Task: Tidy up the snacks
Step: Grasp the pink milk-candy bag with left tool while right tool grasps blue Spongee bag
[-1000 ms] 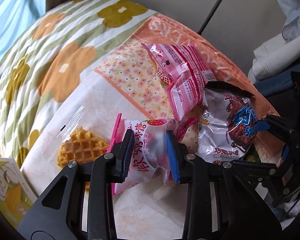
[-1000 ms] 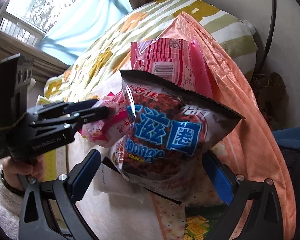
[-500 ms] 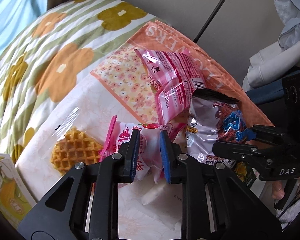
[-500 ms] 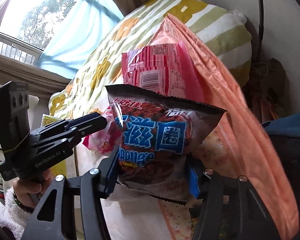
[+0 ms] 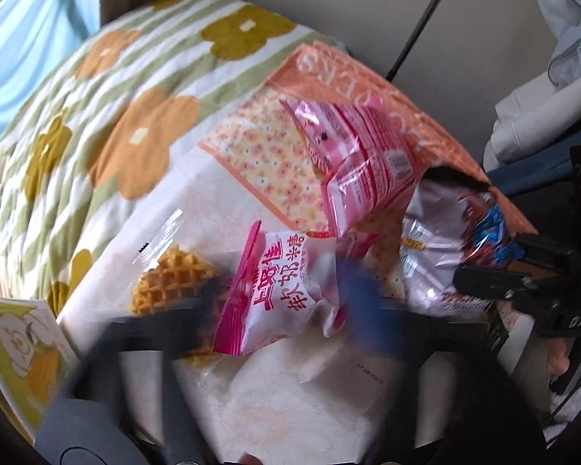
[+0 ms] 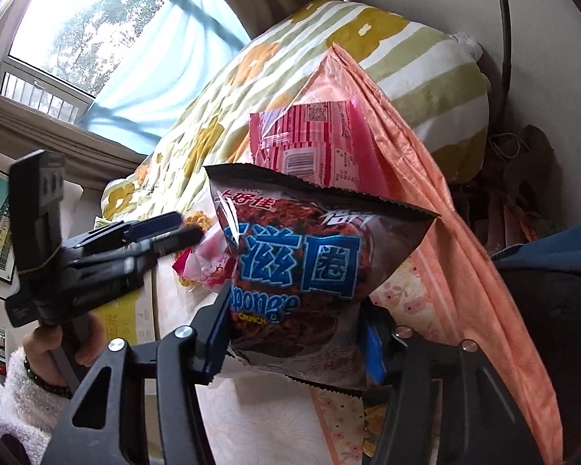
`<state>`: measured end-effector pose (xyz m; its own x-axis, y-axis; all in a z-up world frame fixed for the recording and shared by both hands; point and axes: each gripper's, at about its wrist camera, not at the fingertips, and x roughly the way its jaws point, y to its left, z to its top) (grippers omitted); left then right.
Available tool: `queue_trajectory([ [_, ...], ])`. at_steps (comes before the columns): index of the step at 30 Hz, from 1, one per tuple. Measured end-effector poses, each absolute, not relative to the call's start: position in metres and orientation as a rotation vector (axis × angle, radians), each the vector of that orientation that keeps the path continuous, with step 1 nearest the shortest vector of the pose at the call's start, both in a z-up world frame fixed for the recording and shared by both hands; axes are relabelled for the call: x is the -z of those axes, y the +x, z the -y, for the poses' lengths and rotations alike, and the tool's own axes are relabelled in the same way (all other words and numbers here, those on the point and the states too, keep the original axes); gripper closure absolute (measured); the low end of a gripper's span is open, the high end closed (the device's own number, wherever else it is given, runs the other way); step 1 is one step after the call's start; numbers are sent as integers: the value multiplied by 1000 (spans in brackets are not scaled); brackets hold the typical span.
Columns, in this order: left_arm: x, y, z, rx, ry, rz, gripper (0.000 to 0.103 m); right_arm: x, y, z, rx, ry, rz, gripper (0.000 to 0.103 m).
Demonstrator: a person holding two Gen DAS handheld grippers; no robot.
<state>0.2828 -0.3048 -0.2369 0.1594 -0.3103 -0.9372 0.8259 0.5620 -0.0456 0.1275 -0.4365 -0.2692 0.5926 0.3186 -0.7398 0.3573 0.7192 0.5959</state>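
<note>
My left gripper [image 5: 286,310] is blurred, its jaws opening wide on either side of a pink-and-white candy packet [image 5: 279,290] that lies loose on the cloth between them. My right gripper [image 6: 294,341] is shut on the lower part of a brown chocolate snack bag [image 6: 298,271], which it holds upright. From the left wrist view that bag [image 5: 445,240] and the right gripper [image 5: 523,283] sit at the right. In the right wrist view, the left gripper [image 6: 188,226] reaches in from the left.
A pink striped snack bag [image 5: 360,170] leans against an orange carrier bag [image 5: 368,77] behind the others. A wrapped waffle [image 5: 174,283] lies left of the candy packet. A flowered blanket [image 5: 116,97] covers the back, and a yellow box [image 5: 15,348] sits at the lower left.
The left jaws, pinched on the candy packet before, have sprung apart and let it go. The right jaws, wide around the brown bag a second ago, have closed on it.
</note>
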Motion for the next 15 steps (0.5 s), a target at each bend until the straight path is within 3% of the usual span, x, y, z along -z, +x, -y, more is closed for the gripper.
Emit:
queue_trajectory([
  [1, 238, 282, 305, 877, 578, -1136, 0, 269, 126, 438, 27, 803, -960, 51],
  [9, 254, 282, 333, 874, 763, -1122, 0, 265, 123, 439, 29, 793, -954, 51],
  [15, 288, 282, 351, 925, 847, -1221, 2, 265, 126, 437, 46, 787, -968, 51],
])
